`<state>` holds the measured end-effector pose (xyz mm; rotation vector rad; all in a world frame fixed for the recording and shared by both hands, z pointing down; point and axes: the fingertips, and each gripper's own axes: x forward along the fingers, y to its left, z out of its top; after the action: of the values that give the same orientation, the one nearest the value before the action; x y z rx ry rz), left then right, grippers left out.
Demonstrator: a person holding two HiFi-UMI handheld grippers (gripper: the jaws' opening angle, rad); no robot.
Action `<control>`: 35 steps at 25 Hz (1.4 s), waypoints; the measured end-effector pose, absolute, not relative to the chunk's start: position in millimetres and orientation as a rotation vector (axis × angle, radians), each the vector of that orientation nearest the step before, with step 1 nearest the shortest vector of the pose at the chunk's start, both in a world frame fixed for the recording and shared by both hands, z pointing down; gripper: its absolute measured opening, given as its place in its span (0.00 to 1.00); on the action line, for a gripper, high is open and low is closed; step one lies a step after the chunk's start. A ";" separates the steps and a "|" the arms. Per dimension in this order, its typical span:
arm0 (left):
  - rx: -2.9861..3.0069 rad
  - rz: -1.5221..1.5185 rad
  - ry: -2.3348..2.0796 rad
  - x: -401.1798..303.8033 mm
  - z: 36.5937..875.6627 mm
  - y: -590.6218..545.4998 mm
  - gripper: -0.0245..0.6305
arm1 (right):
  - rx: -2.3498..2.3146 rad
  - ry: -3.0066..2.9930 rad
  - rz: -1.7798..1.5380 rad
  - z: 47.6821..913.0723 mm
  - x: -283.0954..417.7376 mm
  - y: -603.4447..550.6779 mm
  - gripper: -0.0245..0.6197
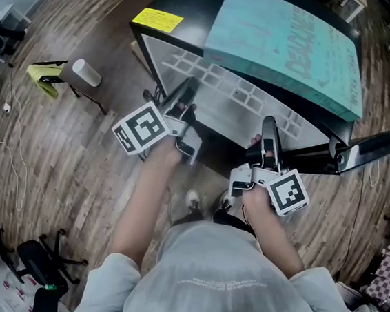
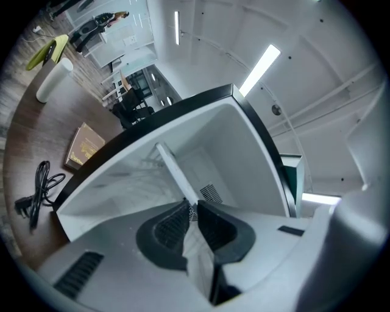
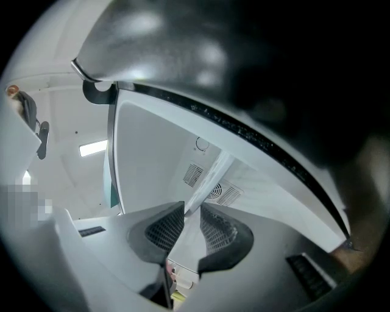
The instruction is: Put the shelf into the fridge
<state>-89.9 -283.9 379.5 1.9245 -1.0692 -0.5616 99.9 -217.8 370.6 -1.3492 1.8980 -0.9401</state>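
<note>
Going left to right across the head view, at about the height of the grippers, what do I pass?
Yellow-green object on the floor → white cylinder → left gripper → right gripper → open black fridge door. Both grippers hold the white grid shelf.

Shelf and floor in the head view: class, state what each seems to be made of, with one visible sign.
The shelf looks like glass or clear plastic, smooth: a greyish pane with a white grid border. The floor looks like matt wood or wood-look planks: grain and seams show.
</note>
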 end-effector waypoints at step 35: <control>2.864 0.230 -1.521 -97.4 289.3 -121.3 0.08 | -1.496 2.891 0.096 271.8 71.2 -94.4 0.06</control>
<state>-97.4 -121.3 289.3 2.8641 -1.5209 0.2300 71.2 -94.4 271.8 -1.4960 2.8910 0.0956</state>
